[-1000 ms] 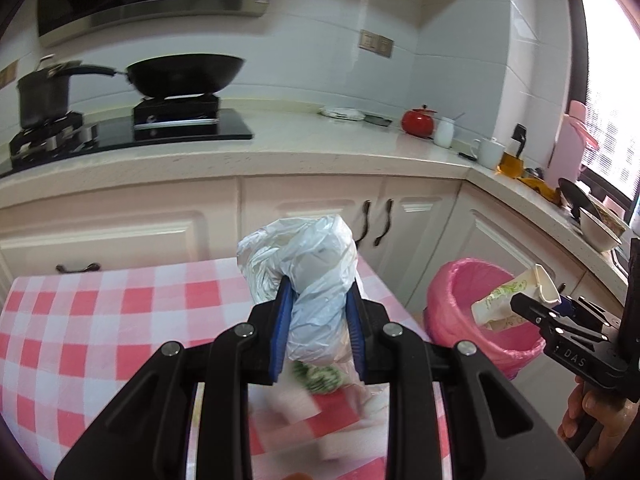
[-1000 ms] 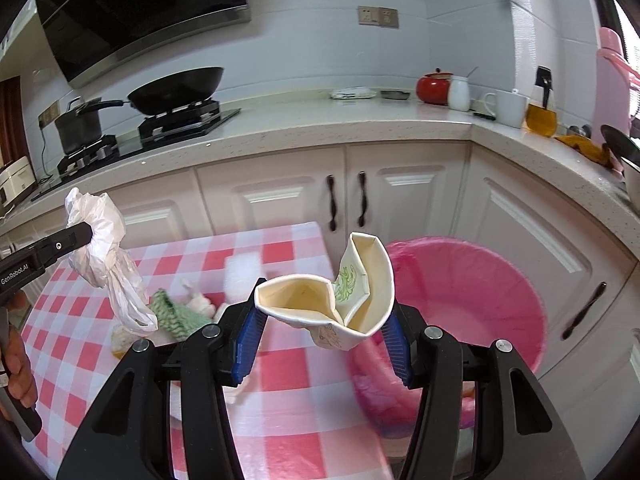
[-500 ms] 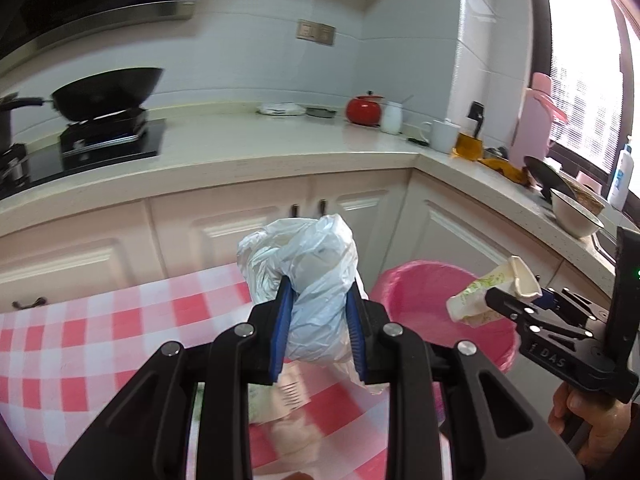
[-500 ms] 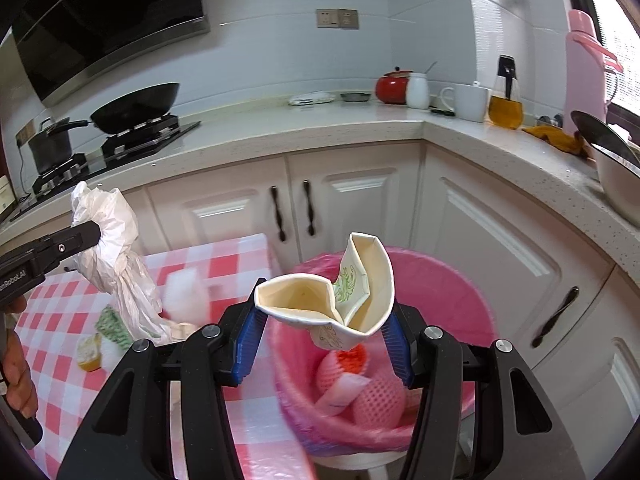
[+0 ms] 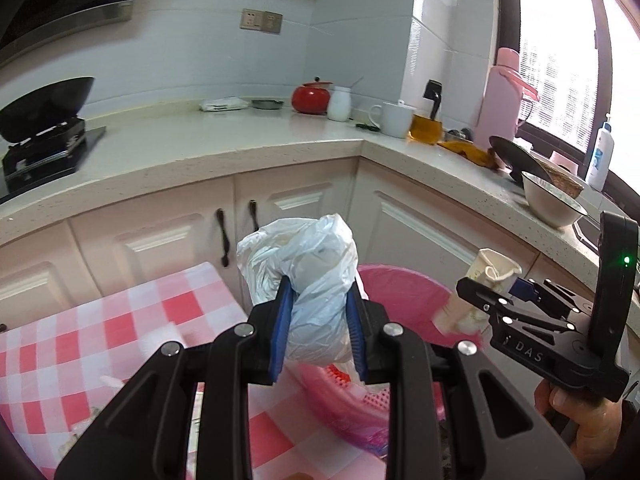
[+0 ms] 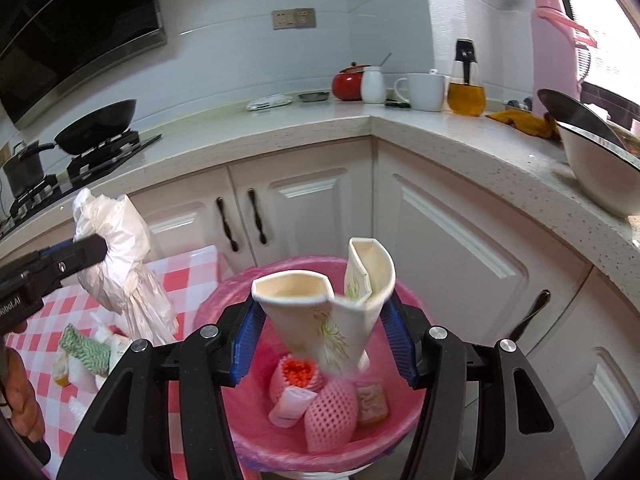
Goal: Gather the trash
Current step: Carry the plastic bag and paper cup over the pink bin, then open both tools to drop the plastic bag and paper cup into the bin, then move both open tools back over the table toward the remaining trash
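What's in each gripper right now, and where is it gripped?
Left gripper: white plastic bag, pinched at its bunched middle. Right gripper: crushed paper cup between its opening fingers, slipping toward the pink bin.

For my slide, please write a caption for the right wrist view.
Right gripper opening, crushed cream paper cup dropping toward the pink-lined trash bin below.
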Tool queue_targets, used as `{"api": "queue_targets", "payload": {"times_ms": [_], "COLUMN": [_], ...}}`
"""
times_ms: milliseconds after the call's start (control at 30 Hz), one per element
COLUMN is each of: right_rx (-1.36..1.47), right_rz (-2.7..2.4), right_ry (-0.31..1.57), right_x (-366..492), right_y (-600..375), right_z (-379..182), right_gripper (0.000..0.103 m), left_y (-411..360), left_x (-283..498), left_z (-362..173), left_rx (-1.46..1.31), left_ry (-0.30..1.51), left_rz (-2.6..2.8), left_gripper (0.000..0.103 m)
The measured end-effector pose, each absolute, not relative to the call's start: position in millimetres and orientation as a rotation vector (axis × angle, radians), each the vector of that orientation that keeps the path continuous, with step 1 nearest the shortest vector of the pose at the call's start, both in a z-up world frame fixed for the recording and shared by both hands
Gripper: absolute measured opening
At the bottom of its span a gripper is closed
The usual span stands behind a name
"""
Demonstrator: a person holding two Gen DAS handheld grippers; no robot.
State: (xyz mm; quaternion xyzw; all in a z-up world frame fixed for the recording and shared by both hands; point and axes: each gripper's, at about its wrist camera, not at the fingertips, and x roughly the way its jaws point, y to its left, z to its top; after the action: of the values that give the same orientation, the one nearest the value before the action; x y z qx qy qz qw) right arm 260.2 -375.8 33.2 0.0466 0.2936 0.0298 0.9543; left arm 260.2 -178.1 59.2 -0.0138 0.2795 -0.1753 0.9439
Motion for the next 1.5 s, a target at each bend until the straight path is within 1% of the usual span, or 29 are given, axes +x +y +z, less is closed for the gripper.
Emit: {"api": "queue_targets", "payload": {"times_ms": [133,200,233,367,433,767,1033,1133,1500], "right_rx": [0.107,0.112,0.116,0.124,0.130,0.163,0.162,0.153,0.136], "right_rz": [0.043,0.030,0.024,0.005,-0.006,-0.028,-0.015,-0.009,0.066], "right_ry": [0.598,0.596,0.594,0.589,0.586,0.590,0.583,0.578,0.584], "right_x": [262,262,261,260,258,243,229,224,204], "right_y": [-389,-394,-398,-408,-413,-428,-417,-410,-363], "right_z": [32,31,31,32,32,25,24,26,29], "right_gripper": [0.056,0.065,0.067,0.068,0.069,0.073,0.081,0.083,0.085], "left_y": [-193,-199,-203,-214,-218,-209,-181,-165,-85], "left_x": [266,267,269,275,278,271,255,245,205], "left_z": [58,57,56,53,51,47,51,51,50], "left_rx": [-0.014,-0.009,-0.007,-0.001,-0.001,-0.012,-0.037,-0.043,-0.074], "left_ry": [0.570,0.570,0.573,0.587,0.599,0.609,0.598,0.592,0.571], "left_rz": [-0.378,-0.387,-0.393,-0.415,-0.420,-0.404,-0.363,-0.341,-0.216], "left_gripper": [0.026,0.026,0.026,0.030,0.057,0.057,0.057,0.057,0.058]}}
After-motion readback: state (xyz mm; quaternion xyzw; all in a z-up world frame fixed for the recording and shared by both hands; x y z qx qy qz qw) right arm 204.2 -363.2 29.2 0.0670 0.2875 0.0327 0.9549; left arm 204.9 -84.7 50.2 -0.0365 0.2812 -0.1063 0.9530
